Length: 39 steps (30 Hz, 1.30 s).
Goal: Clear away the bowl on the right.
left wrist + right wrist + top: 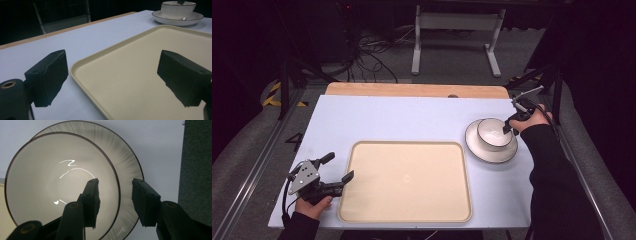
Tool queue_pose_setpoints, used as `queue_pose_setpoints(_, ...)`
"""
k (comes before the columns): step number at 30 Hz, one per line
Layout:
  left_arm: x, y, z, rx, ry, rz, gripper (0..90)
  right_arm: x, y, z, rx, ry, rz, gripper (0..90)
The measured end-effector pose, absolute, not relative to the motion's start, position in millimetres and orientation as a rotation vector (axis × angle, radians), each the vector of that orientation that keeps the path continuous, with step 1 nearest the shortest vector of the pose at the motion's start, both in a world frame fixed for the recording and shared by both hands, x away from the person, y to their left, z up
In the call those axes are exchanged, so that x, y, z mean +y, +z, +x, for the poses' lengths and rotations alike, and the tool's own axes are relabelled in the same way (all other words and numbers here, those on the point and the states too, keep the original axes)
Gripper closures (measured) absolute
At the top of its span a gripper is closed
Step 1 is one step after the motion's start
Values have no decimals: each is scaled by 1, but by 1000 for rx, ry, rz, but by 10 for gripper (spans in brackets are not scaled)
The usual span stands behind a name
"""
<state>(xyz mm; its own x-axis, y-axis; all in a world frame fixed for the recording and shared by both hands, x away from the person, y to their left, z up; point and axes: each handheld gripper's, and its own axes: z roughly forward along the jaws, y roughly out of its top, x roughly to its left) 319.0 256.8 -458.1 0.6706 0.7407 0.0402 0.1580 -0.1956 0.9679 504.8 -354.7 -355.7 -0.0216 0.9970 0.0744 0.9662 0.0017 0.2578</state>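
Right gripper (113, 202) straddles the rim of a white bowl (493, 132), one jaw inside, one outside, spread and not yet clamped.

The bowl sits on a saucer (475, 148) near the table's right edge; a careless lift could drag or tip it. Left gripper (112, 77) hovers unclenched, empty, beside the bare tray (409, 181).

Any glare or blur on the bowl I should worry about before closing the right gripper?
Right gripper view: bright specular streaks inside the bowl, rim still sharp, right gripper jaws straddling it, open. High view: the bowl and the plate look soft and slightly overexposed. Left gripper view: the bowl is distant but readable; surroundings dark.
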Motion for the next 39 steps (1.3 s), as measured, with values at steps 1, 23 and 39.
queue_pose_setpoints(1,257,-458,319,730,623,1721,110,-356,-357,506,2136,349,2101,580)
queue_pose_setpoints(23,257,-458,319,731,630,1718,112,-357,-381,520,2181,312,2151,707)
queue_pose_setpoints(39,257,-458,319,732,626,1719,111,-357,-376,518,2186,343,2183,844)
